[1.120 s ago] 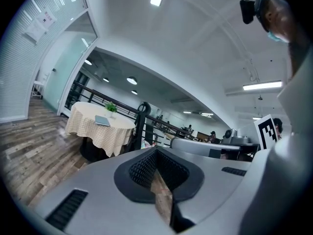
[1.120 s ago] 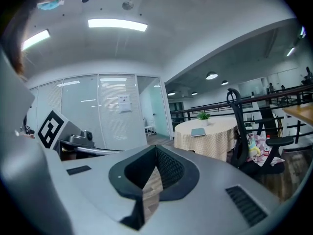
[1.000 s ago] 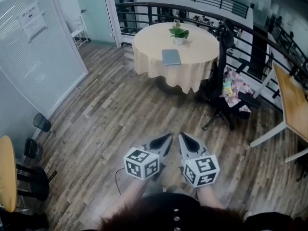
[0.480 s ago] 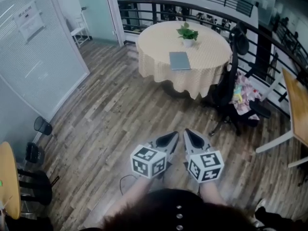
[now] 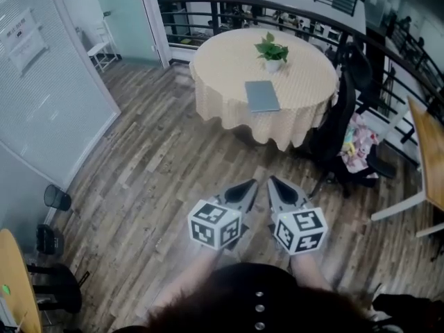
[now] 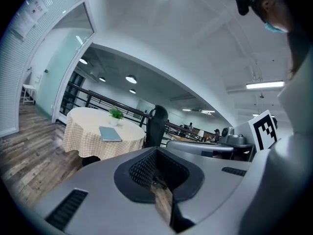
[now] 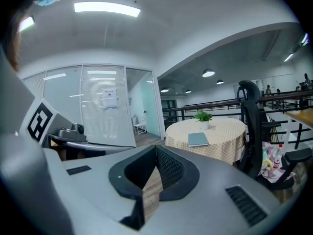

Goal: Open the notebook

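- Jaws of left gripper and right gripper are both closed and empty, side by side above the floor.
- The closed notebook lies at 12 o'clock on the round table, well apart from them, its long axis running roughly 12–6.
- Neither gripper is clearly nearer.

Head view: set high, facing forward and steeply down over the wooden floor. The left hand-held gripper and right hand-held gripper sit near, low in frame. Each gripper view rides low on its gripper, facing nearly level along the jaws. All three views share the distant round worktop, notebook and plant.
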Demonstrator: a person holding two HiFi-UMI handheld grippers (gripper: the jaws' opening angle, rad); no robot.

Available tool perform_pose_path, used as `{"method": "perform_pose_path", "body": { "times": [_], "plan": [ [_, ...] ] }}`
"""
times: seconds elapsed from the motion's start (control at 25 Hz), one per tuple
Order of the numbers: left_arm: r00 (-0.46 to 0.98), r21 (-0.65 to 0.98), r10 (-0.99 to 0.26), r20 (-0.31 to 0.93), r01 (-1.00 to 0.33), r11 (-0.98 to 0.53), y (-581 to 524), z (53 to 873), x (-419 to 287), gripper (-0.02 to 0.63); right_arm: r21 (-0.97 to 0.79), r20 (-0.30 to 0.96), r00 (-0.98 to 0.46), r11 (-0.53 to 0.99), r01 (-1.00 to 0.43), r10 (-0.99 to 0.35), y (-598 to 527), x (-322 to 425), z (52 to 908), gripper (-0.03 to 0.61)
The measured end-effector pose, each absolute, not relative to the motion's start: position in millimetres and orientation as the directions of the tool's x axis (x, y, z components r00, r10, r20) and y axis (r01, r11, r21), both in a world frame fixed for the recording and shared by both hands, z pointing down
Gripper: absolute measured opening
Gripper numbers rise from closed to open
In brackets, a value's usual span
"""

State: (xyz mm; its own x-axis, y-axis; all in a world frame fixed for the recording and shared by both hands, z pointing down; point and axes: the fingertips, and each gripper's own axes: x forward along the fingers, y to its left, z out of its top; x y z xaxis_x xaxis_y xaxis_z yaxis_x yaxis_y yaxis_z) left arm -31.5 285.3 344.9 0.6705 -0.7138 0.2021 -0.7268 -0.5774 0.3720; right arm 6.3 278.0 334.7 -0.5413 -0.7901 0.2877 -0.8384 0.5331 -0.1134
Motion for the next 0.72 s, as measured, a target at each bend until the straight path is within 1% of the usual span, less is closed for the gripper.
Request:
{"method": "perform_pose_path", "body": {
  "times": [0.2, 0.36, 0.52, 0.72],
  "plan": [
    [0.692, 0.369, -0.696, 0.192, -0.708, -0.602, 251, 347, -42, 0.009, -0.116, 0.288, -0.534, 0.524, -0.844, -0.795, 244, -9, 339, 0.012],
    [0.706, 0.373, -0.679, 0.201, -0.696, -0.613, 234, 354, -45, 0.009, -0.109, 0.269, -0.5, 0.49, -0.865, -0.823, 226, -8, 337, 0.011],
    [0.717, 0.392, -0.661, 0.221, -0.686, -0.612, 220, 367, -45, 0.009, -0.116, 0.28, -0.483, 0.47, -0.875, -0.83, 212, -6, 344, 0.011],
    [0.72, 0.401, -0.653, 0.235, -0.684, -0.609, 200, 372, -46, 0.009, -0.123, 0.283, -0.491, 0.477, -0.87, -0.824, 190, -10, 354, 0.011]
  ]
}}
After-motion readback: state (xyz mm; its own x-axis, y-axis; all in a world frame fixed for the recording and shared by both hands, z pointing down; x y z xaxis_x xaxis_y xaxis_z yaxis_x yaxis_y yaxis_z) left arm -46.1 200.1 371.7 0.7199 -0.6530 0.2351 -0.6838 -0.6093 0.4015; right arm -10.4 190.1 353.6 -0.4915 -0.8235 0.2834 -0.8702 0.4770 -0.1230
